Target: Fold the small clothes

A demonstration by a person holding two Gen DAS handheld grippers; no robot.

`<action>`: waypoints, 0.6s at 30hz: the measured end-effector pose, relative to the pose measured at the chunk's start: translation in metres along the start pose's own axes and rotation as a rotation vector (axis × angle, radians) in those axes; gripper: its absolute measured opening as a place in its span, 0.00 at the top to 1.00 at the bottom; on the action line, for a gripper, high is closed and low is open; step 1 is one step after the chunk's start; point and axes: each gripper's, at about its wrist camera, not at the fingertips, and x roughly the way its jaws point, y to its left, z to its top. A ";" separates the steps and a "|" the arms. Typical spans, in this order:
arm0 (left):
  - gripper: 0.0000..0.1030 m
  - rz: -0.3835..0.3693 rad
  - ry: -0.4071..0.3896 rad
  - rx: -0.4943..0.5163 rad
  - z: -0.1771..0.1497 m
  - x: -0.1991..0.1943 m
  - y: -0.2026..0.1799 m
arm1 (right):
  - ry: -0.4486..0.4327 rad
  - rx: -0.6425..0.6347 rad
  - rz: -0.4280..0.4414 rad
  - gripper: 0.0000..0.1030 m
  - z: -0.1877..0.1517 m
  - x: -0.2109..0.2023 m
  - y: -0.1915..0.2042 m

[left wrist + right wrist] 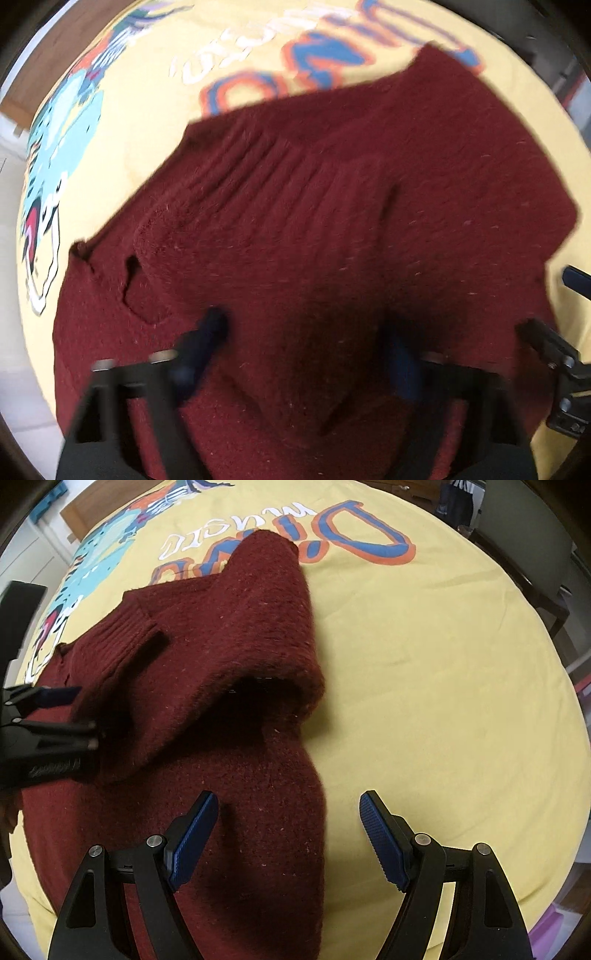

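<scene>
A dark red knit sweater (229, 657) lies partly folded on a yellow printed cloth (424, 664). One part is turned over the body, with a ribbed cuff (125, 635) on top. In the left wrist view the sweater (332, 206) fills the frame. My left gripper (306, 332) is open, its blue pads spread just above the sweater; it also shows in the right wrist view (55, 712) at the sweater's left side. My right gripper (288, 812) is open and empty, straddling the sweater's near right edge.
The yellow cloth carries a blue and orange print (369, 535) and a cartoon figure (59, 147). A dark chair (535, 565) stands at the far right. A wooden board (85, 517) is at the far left.
</scene>
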 end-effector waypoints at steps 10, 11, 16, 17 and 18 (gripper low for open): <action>0.91 -0.113 -0.165 -0.177 -0.044 -0.054 0.090 | -0.007 0.005 -0.003 0.22 -0.001 0.001 0.002; 0.91 -0.112 -0.183 -0.196 -0.051 -0.058 0.100 | -0.007 0.002 -0.005 0.22 0.000 0.003 0.007; 0.91 -0.143 -0.249 -0.335 -0.108 -0.073 0.138 | -0.010 -0.001 -0.006 0.22 0.003 0.003 0.014; 0.91 -0.145 -0.257 -0.353 -0.120 -0.073 0.141 | -0.009 -0.002 -0.008 0.22 0.004 0.003 0.016; 0.91 -0.143 -0.260 -0.372 -0.129 -0.071 0.145 | -0.008 -0.003 -0.011 0.22 0.004 0.004 0.017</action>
